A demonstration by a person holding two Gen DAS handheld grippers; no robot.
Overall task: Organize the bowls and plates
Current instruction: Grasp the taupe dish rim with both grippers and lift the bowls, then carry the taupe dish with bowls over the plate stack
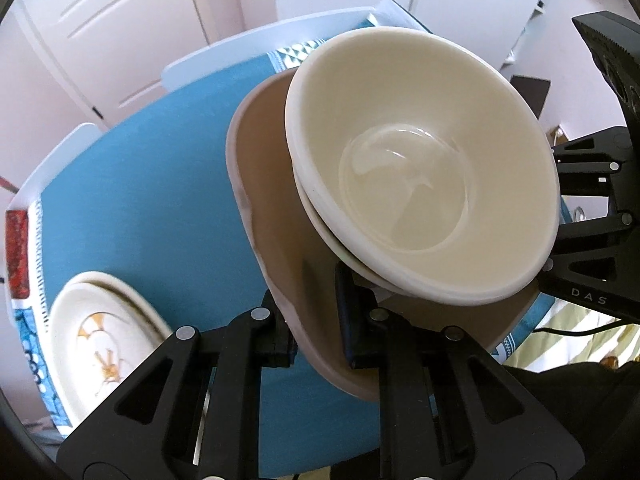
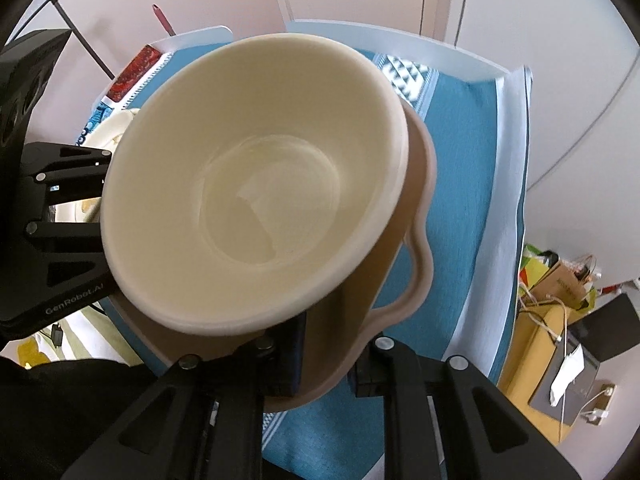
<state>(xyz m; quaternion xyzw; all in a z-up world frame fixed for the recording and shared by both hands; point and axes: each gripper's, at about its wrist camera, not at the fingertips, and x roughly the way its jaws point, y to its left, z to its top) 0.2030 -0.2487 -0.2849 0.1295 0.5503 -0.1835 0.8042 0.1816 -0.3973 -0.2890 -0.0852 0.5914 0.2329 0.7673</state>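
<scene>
A tan plate with a wavy rim [image 1: 272, 184] [image 2: 420, 248] hangs tilted above the blue tablecloth. Two nested cream bowls [image 1: 420, 168] [image 2: 260, 184] ride on it. My left gripper [image 1: 316, 332] is shut on the plate's near rim in the left wrist view. My right gripper [image 2: 326, 364] is shut on the opposite rim. Each wrist view shows the other gripper's black frame [image 1: 588, 264] [image 2: 52, 220] at the picture's side, its fingertips hidden behind the bowls.
A cream plate with an orange pattern [image 1: 100, 344] [image 2: 116, 124] lies on the blue cloth [image 1: 140, 200] near a red strip [image 1: 18, 252]. White chair backs [image 1: 256, 48] [image 2: 440, 56] stand at the table's far edge. Bags and cables [image 2: 560, 292] crowd the floor on the right.
</scene>
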